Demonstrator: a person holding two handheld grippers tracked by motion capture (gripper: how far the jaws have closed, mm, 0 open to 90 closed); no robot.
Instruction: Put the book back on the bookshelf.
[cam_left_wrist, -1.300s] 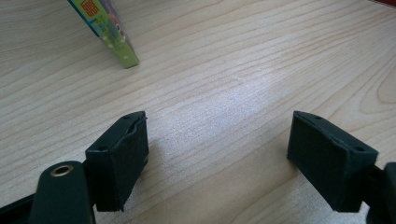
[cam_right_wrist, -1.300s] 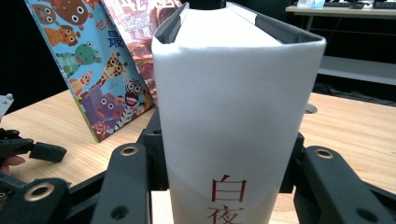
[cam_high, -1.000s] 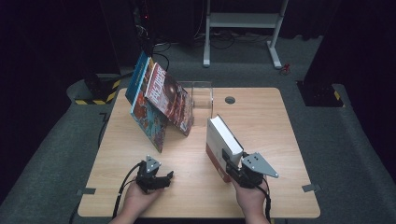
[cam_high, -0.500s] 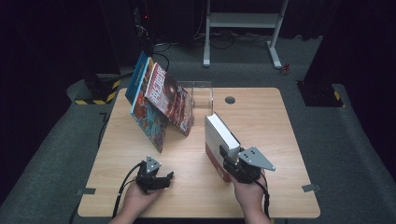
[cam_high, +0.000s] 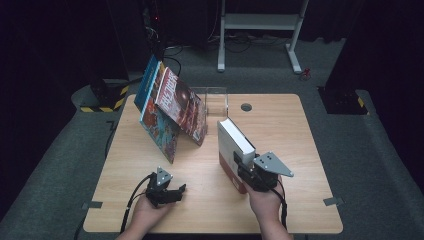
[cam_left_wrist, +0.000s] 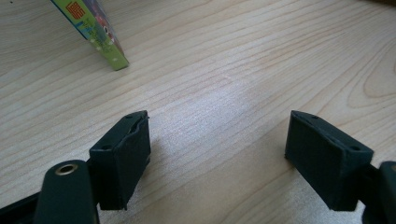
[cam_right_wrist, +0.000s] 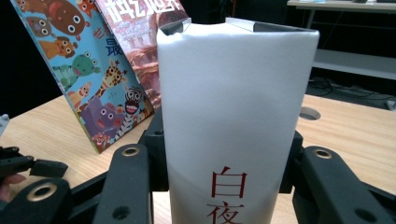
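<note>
A thick book (cam_high: 234, 142) with a white cover stands upright on its edge on the wooden table (cam_high: 280, 130). My right gripper (cam_high: 243, 169) is shut on its near end. In the right gripper view the black jaws press both sides of the white book (cam_right_wrist: 238, 102), whose spine bears red characters, and the right gripper (cam_right_wrist: 224, 144) holds it upright. My left gripper (cam_high: 175, 192) rests near the table's front left. In its own view the left gripper (cam_left_wrist: 219, 128) is open with only bare wood between the jaws.
Several picture books (cam_high: 172, 107) lean to the left against a clear stand (cam_high: 216, 100) at the back left. A green book corner (cam_left_wrist: 100, 37) lies ahead of the left gripper. A cable hole (cam_high: 246, 106) sits near the back edge.
The right gripper and the white book have edged slightly away from me. The left gripper has kept still.
</note>
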